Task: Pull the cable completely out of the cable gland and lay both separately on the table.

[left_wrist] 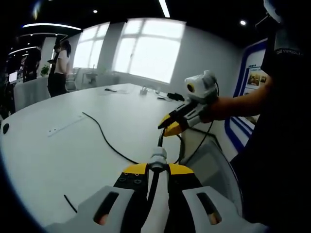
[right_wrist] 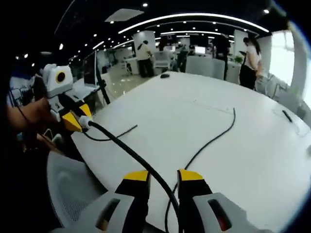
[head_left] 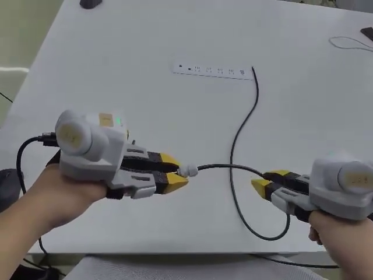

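Left hand-held gripper is held just above the near edge of the white table, and its yellow-tipped jaws are closed on the white cable gland, which is pinched at the very tips and pokes out beyond them. The black cable is still threaded through the gland; from it the cable is carried in a low arc, clear of the table, across to the right hand-held gripper. There it is seen running between the two jaws, which are drawn in to a narrow gap around it. Whether it is actually clamped cannot be told. Beyond that gripper the cable is looped near the table's front edge and laid across the surface up to a white power strip.
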### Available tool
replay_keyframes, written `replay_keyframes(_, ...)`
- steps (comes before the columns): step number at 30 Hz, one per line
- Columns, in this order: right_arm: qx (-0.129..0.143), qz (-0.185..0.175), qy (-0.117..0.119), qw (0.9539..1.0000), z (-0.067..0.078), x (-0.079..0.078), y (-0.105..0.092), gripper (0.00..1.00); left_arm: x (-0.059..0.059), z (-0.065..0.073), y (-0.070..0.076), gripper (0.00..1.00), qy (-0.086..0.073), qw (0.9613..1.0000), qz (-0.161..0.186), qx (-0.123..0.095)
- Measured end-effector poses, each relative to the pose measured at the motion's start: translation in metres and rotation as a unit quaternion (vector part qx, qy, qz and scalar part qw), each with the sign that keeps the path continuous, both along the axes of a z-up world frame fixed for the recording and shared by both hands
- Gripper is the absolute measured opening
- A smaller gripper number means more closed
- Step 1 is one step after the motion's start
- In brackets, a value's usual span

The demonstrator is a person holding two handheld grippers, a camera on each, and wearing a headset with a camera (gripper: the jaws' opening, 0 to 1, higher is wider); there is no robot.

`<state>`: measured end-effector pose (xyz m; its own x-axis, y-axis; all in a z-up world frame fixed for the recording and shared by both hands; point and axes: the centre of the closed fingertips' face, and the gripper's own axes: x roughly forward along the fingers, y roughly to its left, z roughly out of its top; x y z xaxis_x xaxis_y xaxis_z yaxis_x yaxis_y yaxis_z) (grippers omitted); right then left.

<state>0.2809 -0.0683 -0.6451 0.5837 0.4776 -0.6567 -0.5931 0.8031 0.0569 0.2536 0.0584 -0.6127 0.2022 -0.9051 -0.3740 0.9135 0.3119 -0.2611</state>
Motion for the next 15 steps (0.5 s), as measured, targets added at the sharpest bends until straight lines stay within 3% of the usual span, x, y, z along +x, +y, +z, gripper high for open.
replay_keyframes(2, -0.006, 0.039, -0.033, 0.9987, 0.014, 0.003, 0.016, 0.24, 0.000, 0.000, -0.001, 0.14, -0.003, 1.0000, -0.002, 0.001)
replay_keyframes(3, -0.009, 0.049, -0.038, 0.9980, 0.016, 0.002, 0.020, 0.26, 0.000, 0.000, -0.002, 0.14, -0.002, 1.0000, -0.002, 0.001)
replay_keyframes(5, -0.048, 0.100, -0.050, 0.9925, 0.021, -0.003, 0.033, 0.24, -0.001, 0.000, -0.003, 0.14, -0.002, 1.0000, -0.003, 0.001)
replay_keyframes(6, -0.075, 0.128, -0.063, 0.9870, 0.024, -0.005, 0.041, 0.20, -0.001, 0.000, -0.003, 0.14, -0.002, 1.0000, -0.004, 0.002)
replay_keyframes(8, -0.102, 0.171, -0.082, 0.9765, 0.028, -0.009, 0.057, 0.17, -0.001, -0.001, -0.004, 0.14, -0.002, 1.0000, -0.005, 0.002)
replay_keyframes(11, -0.120, 0.215, -0.094, 0.9646, 0.032, -0.017, 0.079, 0.16, -0.003, -0.004, -0.006, 0.14, -0.001, 0.9999, -0.009, 0.009)
replay_keyframes(14, -0.161, 0.260, -0.115, 0.9451, 0.031, -0.021, 0.093, 0.13, -0.005, -0.005, -0.007, 0.14, 0.000, 0.9999, -0.011, 0.011)
replay_keyframes(15, -0.160, 0.266, -0.116, 0.9433, 0.031, -0.023, 0.096, 0.13, -0.005, -0.005, -0.008, 0.14, 0.000, 0.9999, -0.012, 0.011)
